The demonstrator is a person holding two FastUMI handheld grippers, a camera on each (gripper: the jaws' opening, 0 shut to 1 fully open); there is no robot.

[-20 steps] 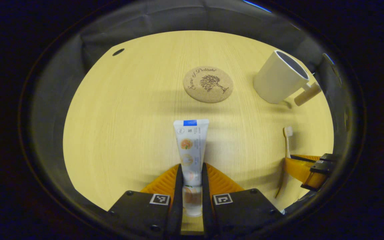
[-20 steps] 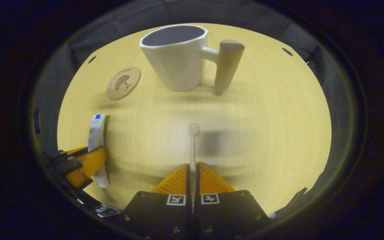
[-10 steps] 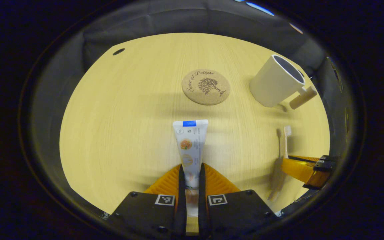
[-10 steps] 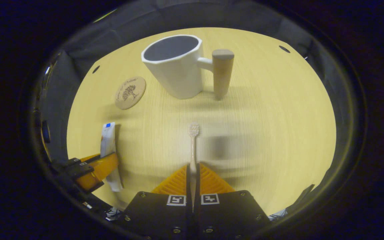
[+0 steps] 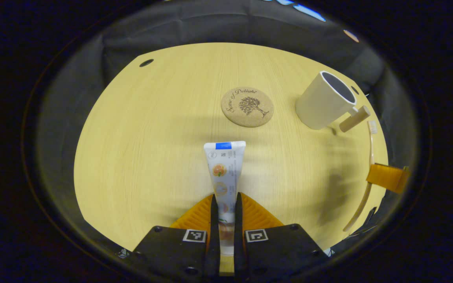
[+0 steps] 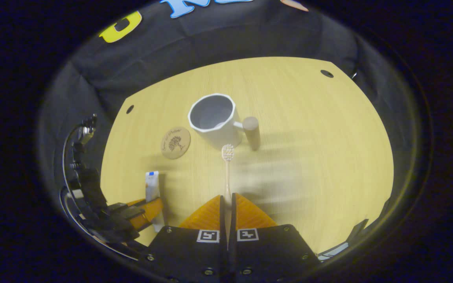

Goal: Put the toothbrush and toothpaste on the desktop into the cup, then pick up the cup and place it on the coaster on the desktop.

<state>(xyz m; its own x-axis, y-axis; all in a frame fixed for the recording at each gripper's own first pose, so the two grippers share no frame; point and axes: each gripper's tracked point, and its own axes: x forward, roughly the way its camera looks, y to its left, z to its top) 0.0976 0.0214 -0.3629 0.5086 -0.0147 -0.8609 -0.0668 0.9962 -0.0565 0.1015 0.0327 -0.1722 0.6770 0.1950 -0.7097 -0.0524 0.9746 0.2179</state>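
Note:
A white toothpaste tube (image 5: 225,177) with a blue end sticks forward out of my left gripper (image 5: 224,204), whose two fingers press on its sides. My right gripper (image 6: 227,204) is shut on a pale toothbrush (image 6: 227,171), head forward, held well above the table. Beyond the brush head stands the white cup (image 6: 214,120) with a wooden handle, mouth up. The cup (image 5: 325,100) also shows far right in the left gripper view, with the toothbrush (image 5: 368,169) and the right gripper (image 5: 385,177) beside it. A round cork coaster (image 5: 247,106) lies flat to the cup's left; the coaster (image 6: 175,142) is bare.
The light wooden table (image 5: 151,129) has small dark holes near its far corners (image 5: 146,62), (image 6: 326,73). Black cloth walls close the far side. The left gripper (image 6: 144,208) with the toothpaste (image 6: 152,188) shows at lower left in the right gripper view.
My right gripper has risen and tilted down with the toothbrush, so the cup looks smaller and farther below. The left gripper has lifted slightly, still holding the toothpaste.

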